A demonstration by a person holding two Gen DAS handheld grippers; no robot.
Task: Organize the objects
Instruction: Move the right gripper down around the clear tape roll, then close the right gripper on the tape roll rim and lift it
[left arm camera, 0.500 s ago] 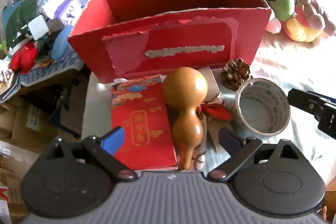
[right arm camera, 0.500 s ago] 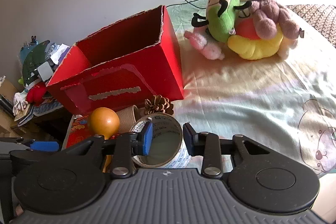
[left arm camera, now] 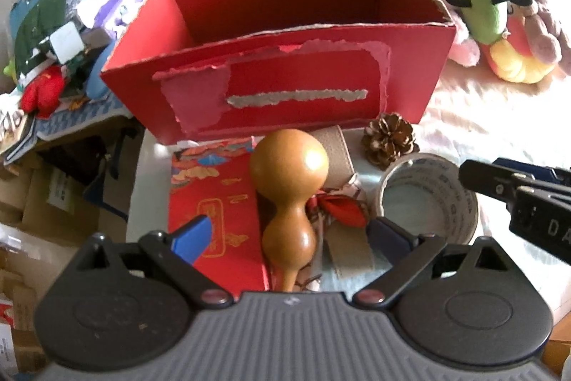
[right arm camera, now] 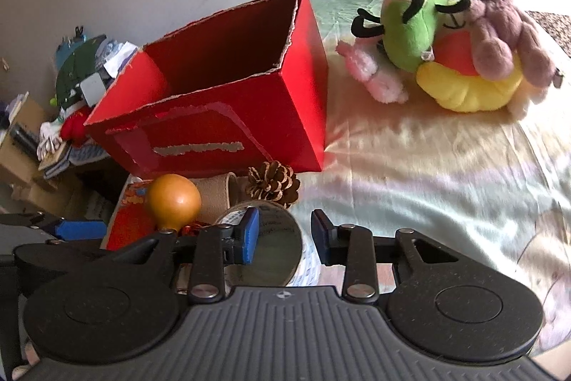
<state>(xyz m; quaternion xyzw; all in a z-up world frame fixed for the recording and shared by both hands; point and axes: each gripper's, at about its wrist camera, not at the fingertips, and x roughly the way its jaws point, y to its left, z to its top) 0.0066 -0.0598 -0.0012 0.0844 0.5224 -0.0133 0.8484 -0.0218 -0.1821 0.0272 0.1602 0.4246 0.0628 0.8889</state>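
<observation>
Right gripper (right arm camera: 283,236) sits low centre of the right wrist view, jaws part spread and straddling the near wall of the tape roll (right arm camera: 266,247): one blue pad inside the hole, the other outside, and whether either pad touches can't be told. Left gripper (left arm camera: 289,234) at lower centre of its view is spread wide w/ the narrow end of the wooden gourd (left arm camera: 289,199) between its jaws, nothing pinched. Both things lie in front of the red box (left arm camera: 285,59), which fills the upper middle of the frame and looks empty, so probably the drop spot. Risks, as a guess: the roll wall is thin and curved, so a bite closing off-centre could tip the roll or let it swing once lifted. The pine cone (right arm camera: 273,184) lies just beside the roll, and the red bow (left arm camera: 339,207) between roll and gourd, so either could get dragged along. Gourd is smooth and round; it may roll off the red envelope (left arm camera: 214,216) if bumped. The 2 grippers are near each other, w/ the right one's finger showing at the right edge of the left view, so a clash is possible if both move at once. Box front wall is tall, so a low carry could snag its torn rim.
</observation>
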